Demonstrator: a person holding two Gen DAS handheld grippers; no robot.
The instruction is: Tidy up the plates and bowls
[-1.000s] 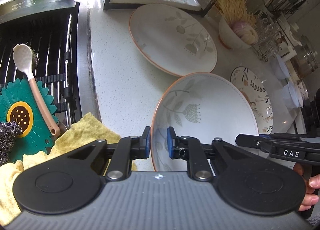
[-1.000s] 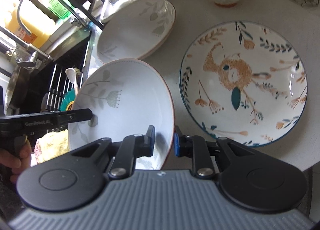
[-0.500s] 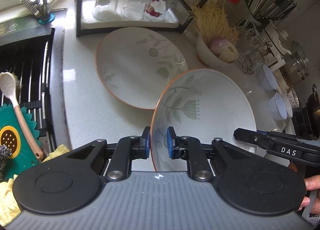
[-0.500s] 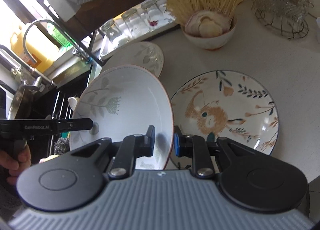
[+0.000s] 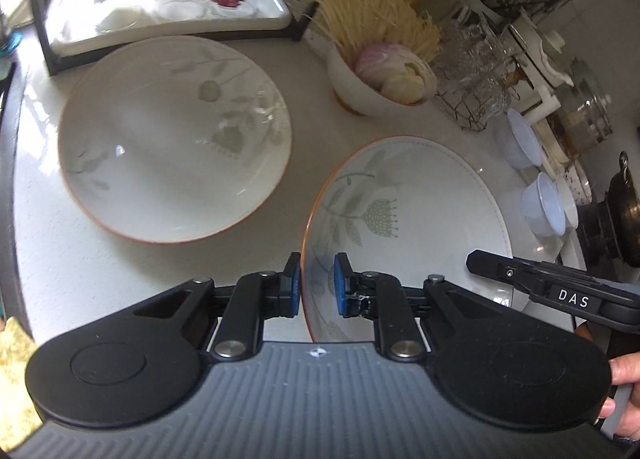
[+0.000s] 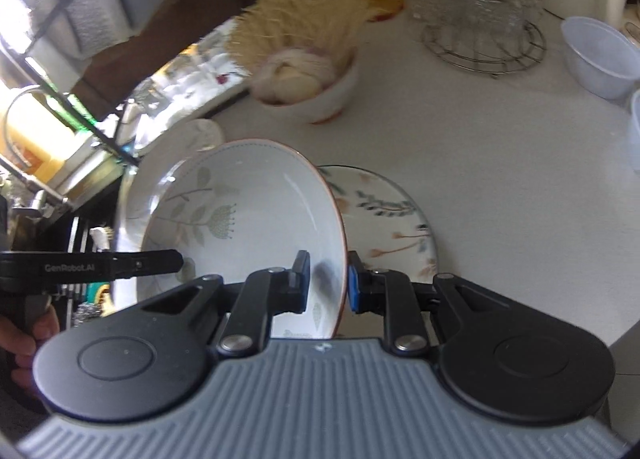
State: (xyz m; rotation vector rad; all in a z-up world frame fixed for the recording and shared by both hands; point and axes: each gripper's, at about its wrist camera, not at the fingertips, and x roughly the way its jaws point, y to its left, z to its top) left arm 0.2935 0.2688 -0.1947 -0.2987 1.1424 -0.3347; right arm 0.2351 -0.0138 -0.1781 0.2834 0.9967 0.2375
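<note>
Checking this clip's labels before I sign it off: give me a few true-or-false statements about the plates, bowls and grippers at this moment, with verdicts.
1. Both grippers clamp the rim of the same leaf-patterned plate. True: left gripper on one side, right gripper on the opposite.
2. The held plate lies flat on the counter. False: it is tilted, carried off the counter.
3. A matching plate rests on the counter in front of the glass tray. True.
4. The small white bowl is empty. False: it holds onion and garlic.
5. The bird-patterned plate is stacked on the held plate. False: it lies on the counter beyond it.

White floral bowl (image 6: 248, 215) between right gripper (image 6: 328, 283) fingers (image 6: 301, 279), over patterned plate (image 6: 392, 219).
</note>
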